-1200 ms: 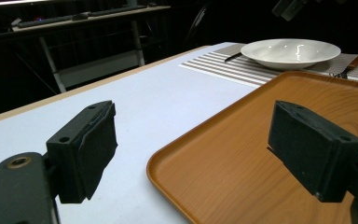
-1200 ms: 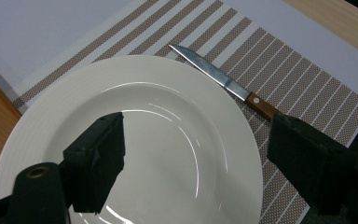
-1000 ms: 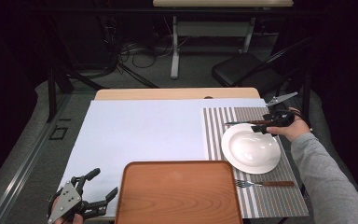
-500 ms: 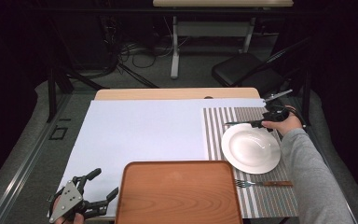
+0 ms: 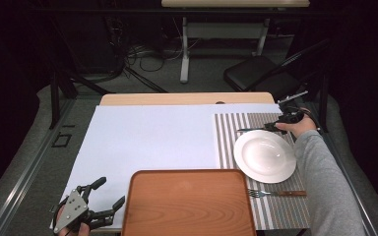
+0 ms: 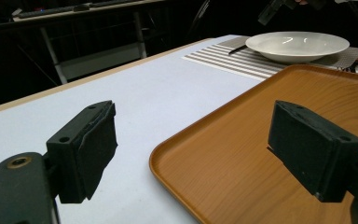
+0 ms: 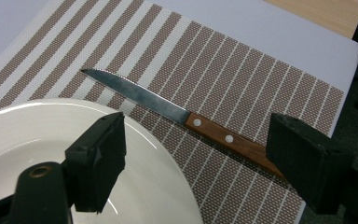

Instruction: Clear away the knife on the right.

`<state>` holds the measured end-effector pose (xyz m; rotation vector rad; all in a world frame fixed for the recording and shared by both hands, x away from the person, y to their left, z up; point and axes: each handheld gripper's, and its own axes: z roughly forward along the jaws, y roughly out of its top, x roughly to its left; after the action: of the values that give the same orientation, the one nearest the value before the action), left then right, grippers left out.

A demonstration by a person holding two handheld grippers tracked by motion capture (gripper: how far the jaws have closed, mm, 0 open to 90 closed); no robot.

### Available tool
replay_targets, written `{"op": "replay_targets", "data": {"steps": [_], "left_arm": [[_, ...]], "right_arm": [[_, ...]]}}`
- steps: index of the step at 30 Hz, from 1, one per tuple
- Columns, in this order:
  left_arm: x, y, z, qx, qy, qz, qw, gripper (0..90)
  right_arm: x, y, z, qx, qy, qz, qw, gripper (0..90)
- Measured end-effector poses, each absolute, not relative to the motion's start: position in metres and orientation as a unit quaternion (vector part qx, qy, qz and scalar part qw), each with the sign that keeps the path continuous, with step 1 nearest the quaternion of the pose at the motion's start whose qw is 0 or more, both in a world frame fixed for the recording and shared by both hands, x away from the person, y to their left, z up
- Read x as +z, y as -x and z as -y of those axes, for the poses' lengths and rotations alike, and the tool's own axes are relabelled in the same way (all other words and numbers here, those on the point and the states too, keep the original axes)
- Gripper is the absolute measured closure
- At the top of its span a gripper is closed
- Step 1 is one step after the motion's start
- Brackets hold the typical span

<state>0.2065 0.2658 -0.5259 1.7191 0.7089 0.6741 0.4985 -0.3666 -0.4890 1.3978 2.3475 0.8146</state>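
Two tools are at work over a worktop (image 5: 142, 137) covered in white. The right tool (image 5: 280, 123) hovers at the far right, above the striped placemat (image 5: 226, 132), and its jaws stand wide apart with nothing between the pads. In the right gripper view the knife (image 7: 186, 119) lies flat on the placemat just below those jaws, its wooden handle toward the right jaw and its blade pointing away to the upper left. The knife rests just beside the far rim of the white plate (image 5: 265, 156), close to it, though I cannot tell whether they touch. The right tool does not grasp the knife.

A fork (image 5: 275, 193) lies on the placemat on the near side of the plate, its wooden handle pointing right. The brown tray (image 5: 189, 204) sits at the near edge of the worktop, left of the fork and just beside the placemat.

The left tool (image 5: 101, 201) stays low at the near left corner, released, its jaws spread on either side of the tray's corner in the left gripper view, holding nothing.
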Motion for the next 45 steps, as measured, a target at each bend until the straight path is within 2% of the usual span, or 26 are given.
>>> {"op": "replay_targets", "data": {"steps": [26, 45], "left_arm": [[-0.527, -0.207, -0.266, 0.284, -0.725, -0.304, 0.549, 15.2], [-0.527, -0.208, -0.267, 0.289, -0.726, -0.306, 0.544, 15.2]], "right_arm": [[-0.466, -0.519, 0.37, 0.276, -0.498, -0.806, 0.161, 20.6], [-0.48, -0.539, 0.367, 0.248, -0.498, -0.815, 0.16, 21.4]]}}
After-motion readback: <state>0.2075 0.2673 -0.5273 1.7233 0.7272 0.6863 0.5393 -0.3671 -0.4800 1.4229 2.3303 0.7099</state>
